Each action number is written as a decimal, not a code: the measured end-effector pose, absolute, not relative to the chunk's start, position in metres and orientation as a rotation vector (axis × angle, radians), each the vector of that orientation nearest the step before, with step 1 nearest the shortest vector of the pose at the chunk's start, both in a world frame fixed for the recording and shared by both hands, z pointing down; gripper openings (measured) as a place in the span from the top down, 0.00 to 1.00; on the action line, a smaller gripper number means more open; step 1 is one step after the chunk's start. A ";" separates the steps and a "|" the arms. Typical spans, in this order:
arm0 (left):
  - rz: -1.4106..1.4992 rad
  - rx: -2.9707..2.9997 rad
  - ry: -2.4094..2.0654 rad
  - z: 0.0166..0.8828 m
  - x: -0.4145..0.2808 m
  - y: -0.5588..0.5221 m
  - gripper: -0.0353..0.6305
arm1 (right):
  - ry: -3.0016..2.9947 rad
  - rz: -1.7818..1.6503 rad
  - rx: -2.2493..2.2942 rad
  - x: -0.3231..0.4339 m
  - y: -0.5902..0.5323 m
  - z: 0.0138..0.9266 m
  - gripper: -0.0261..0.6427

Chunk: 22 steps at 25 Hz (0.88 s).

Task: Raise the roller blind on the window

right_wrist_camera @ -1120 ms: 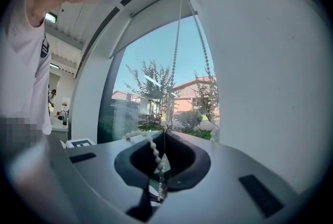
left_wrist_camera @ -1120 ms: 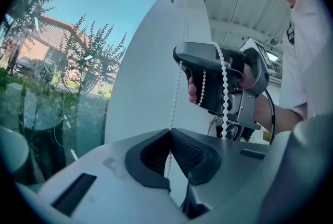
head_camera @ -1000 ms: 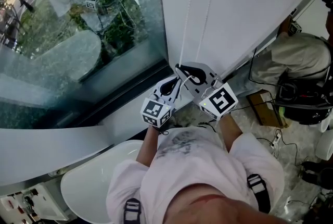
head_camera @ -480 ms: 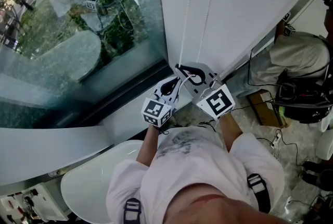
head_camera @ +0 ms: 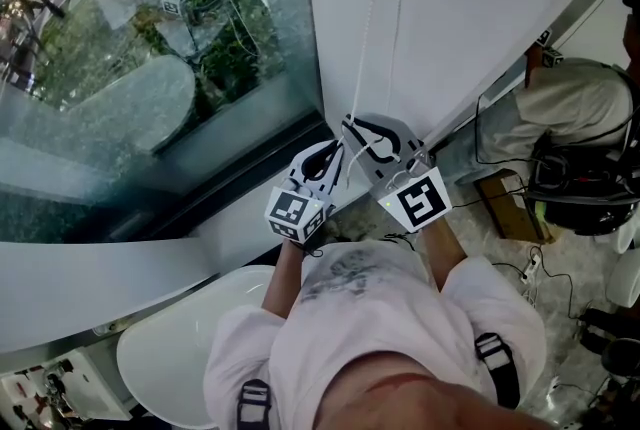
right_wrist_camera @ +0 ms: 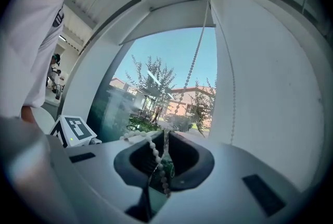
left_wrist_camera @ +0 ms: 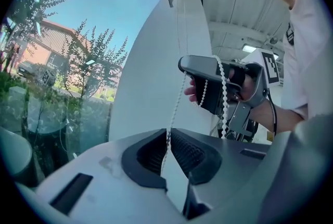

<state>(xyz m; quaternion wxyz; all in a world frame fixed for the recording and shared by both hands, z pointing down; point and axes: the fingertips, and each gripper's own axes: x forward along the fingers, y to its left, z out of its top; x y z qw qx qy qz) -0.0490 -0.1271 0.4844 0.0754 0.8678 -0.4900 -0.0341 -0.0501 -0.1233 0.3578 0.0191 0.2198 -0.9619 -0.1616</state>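
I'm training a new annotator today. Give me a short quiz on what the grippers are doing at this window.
1. True or false: the left gripper is shut on the bead chain.
2. The right gripper holds: A nothing; B the bead chain; C a floor cable.
3. In the head view, which gripper is nearer the window glass?
Key: 1 true; 2 B; 3 the left.
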 end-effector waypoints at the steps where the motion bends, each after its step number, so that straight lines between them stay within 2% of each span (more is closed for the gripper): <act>1: -0.109 2.599 -1.479 0.482 -0.051 -0.126 0.93 | -2.980 -0.503 0.690 -0.049 -0.123 0.357 0.86; 4: -0.131 2.596 -1.504 0.472 -0.059 -0.124 0.90 | -2.959 -0.523 0.710 -0.046 -0.123 0.355 0.86; 6: -0.145 2.599 -1.516 0.465 -0.063 -0.124 0.85 | -2.949 -0.532 0.719 -0.043 -0.124 0.354 0.78; 10: -0.179 2.602 -1.552 0.450 -0.068 -0.121 0.84 | -2.952 -0.516 0.752 -0.036 -0.122 0.354 0.75; 15: -0.279 2.598 -1.605 0.427 -0.079 -0.110 0.84 | -3.028 -0.406 0.789 -0.028 -0.112 0.352 0.75; 18: -0.300 2.604 -1.633 0.414 -0.082 -0.103 0.84 | -3.057 -0.336 0.775 -0.023 -0.105 0.356 0.81; 22: -0.287 2.621 -1.670 0.402 -0.083 -0.093 0.91 | -3.075 -0.251 0.778 -0.018 -0.102 0.364 0.85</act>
